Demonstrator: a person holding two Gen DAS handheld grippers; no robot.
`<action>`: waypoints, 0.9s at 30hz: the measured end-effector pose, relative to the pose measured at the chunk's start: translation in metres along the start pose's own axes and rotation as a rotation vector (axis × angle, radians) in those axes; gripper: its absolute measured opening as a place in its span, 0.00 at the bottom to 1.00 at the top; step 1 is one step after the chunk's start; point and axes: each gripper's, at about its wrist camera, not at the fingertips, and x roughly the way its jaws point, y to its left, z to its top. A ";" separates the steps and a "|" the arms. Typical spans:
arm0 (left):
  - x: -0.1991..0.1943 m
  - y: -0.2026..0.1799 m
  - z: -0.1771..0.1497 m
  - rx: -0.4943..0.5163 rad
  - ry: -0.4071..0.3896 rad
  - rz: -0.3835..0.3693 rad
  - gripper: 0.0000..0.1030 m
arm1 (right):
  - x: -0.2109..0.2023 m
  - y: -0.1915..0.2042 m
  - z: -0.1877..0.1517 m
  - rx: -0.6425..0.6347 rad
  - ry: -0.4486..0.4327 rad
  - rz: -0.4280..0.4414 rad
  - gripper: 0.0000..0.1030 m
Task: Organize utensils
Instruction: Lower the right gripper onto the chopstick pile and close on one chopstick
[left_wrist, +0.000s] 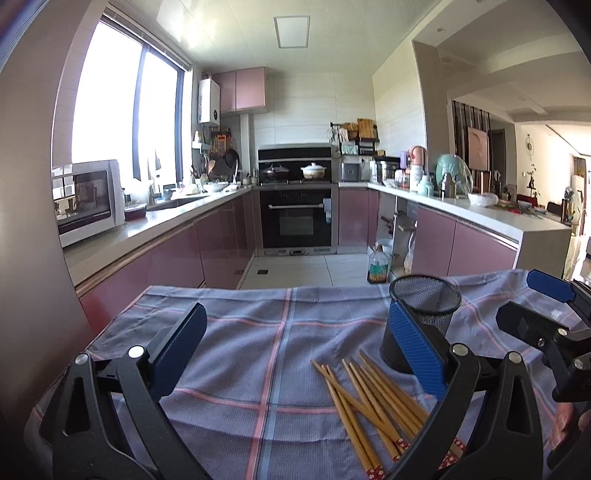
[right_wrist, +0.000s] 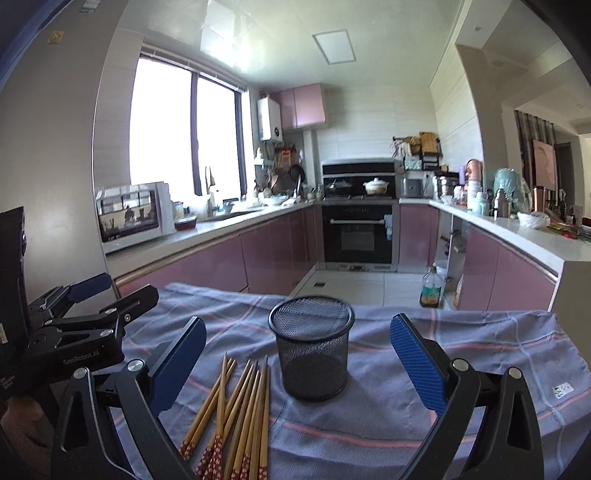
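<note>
Bamboo chopsticks (right_wrist: 236, 417) lie in a loose, crossed heap on a checked cloth (right_wrist: 480, 354) in a home kitchen, their patterned ends toward the cameras, just left of an upright black mesh cup (right_wrist: 312, 354) that looks empty. Neither tool holds anything: the right gripper (right_wrist: 297, 365) hangs with its blue pads wide apart, the cup and the far ends of the sticks framed between them, while the left gripper (left_wrist: 295, 354) is likewise spread, over bare cloth with the heap by its right pad.

Judging from the task, the sticks are meant for the cup, and none is in it yet. The risks start with the pile itself: thin round sticks lying across one another could roll or scissor apart when wide pads close on them, leaving one gripped askew or several dragged along. The cup (light wire mesh, by the look of it) may tip or skid if a stick's tip strikes its rim at a slant. The cloth is wrinkled near its edges and could bunch under a low pass, shifting both heap and cup. With the two tools working close together, a collision between them is also possible.
</note>
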 end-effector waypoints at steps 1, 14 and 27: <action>0.008 0.001 -0.004 0.010 0.035 0.005 0.94 | 0.006 0.002 -0.004 -0.009 0.040 0.011 0.91; 0.084 0.006 -0.059 0.032 0.352 -0.130 0.71 | 0.077 0.004 -0.043 0.022 0.448 0.134 0.30; 0.109 -0.014 -0.077 0.088 0.533 -0.273 0.47 | 0.094 0.006 -0.045 -0.009 0.532 0.146 0.23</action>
